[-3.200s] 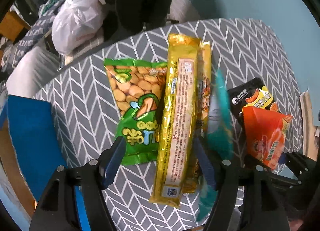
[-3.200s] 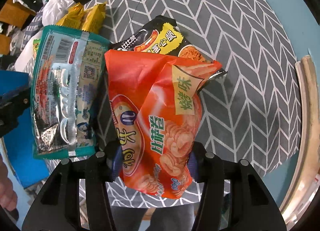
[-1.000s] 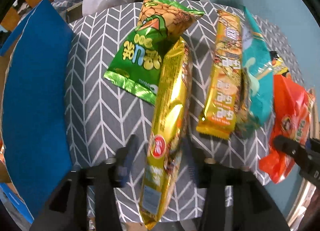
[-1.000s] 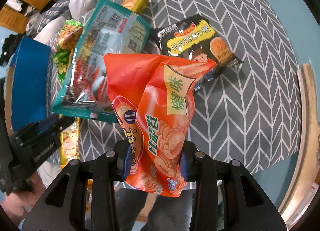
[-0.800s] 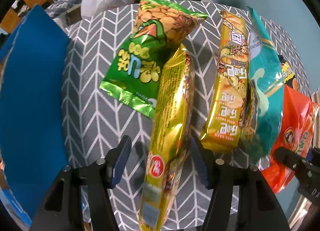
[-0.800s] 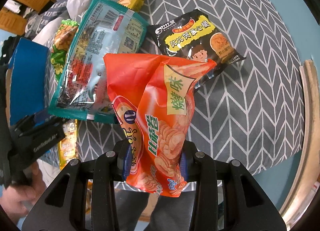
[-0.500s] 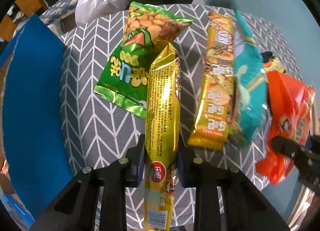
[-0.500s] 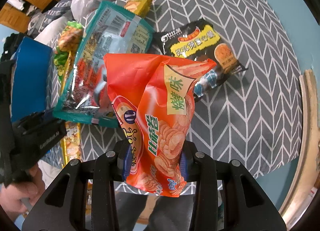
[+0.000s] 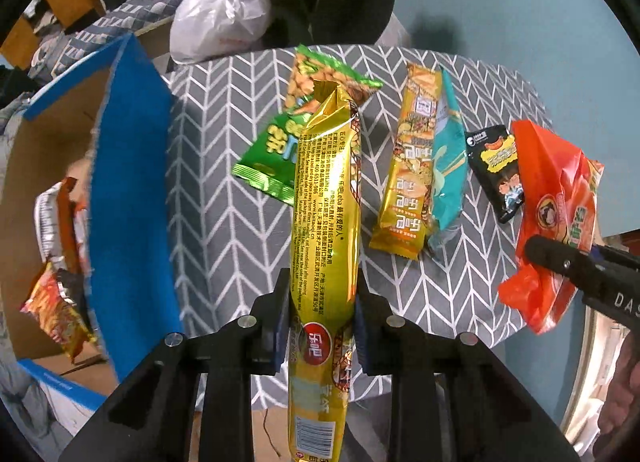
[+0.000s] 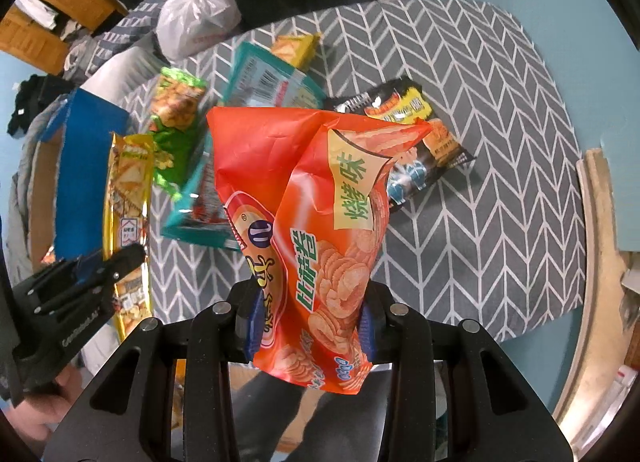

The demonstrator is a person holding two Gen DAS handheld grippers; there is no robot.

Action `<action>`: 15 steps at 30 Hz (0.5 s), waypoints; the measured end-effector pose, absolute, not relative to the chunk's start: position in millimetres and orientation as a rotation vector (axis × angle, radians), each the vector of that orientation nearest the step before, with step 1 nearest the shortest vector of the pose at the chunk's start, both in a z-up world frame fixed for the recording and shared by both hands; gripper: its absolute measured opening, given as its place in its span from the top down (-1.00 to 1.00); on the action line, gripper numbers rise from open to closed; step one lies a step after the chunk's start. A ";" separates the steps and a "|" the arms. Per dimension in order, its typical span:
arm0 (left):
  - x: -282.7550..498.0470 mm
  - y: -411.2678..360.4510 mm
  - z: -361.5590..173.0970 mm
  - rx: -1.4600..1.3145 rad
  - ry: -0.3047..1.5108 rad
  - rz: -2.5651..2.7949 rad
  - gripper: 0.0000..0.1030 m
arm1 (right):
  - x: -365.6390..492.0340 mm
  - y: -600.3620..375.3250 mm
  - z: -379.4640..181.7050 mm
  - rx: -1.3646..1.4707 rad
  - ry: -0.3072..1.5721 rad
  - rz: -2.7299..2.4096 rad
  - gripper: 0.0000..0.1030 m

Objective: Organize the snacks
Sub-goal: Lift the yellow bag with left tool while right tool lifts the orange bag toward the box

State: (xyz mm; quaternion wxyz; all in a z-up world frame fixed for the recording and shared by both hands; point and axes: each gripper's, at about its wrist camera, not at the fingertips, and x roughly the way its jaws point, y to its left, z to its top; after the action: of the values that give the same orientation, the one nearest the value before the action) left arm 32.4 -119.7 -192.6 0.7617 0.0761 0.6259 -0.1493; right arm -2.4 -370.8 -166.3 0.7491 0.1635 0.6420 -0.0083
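My left gripper (image 9: 320,322) is clamped on a long gold snack pack (image 9: 326,230), lifted over the near edge of the table (image 9: 224,230); its back carries small print, including "400 651 986", a red round logo near my fingers and a barcode at the near end. My right gripper (image 10: 310,326) is clamped on a crumpled orange crisp bag (image 10: 316,214) with green Chinese characters on a yellow patch, also held above the near edge.

The table wears a grey cloth with a white chevron pattern. On it lie a green peanut bag (image 9: 296,122) toward the far edge, a yellow-orange bar pack (image 9: 412,166) just beside a teal packet (image 9: 448,174) whose underside shows a barcode in the right view, and a black noodle packet (image 9: 496,166) toward the right edge.

At the left edge stands a cardboard box (image 9: 128,198) with blue outer faces, with packets inside. Beyond the far edge sit a white plastic bag (image 9: 220,18) and wooden furniture (image 10: 48,22); the wall is light blue.
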 end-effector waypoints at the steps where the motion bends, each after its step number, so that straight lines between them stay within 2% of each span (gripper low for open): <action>1: 32.3 -115.8 -187.8 0.161 1.356 -0.322 0.48 | -2.8 -369.6 -162.8 0.354 1.399 -0.016 0.29; 15: 44.0 -54.3 -133.6 0.066 1.305 -0.228 0.48 | 24.7 -322.4 -118.3 0.321 1.340 0.079 0.29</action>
State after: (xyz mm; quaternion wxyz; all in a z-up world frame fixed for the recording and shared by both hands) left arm 44.0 -54.3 -133.6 0.7882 0.0306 0.6055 -0.1059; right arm 24.7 -322.4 -118.3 0.7712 0.1481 0.6180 0.0366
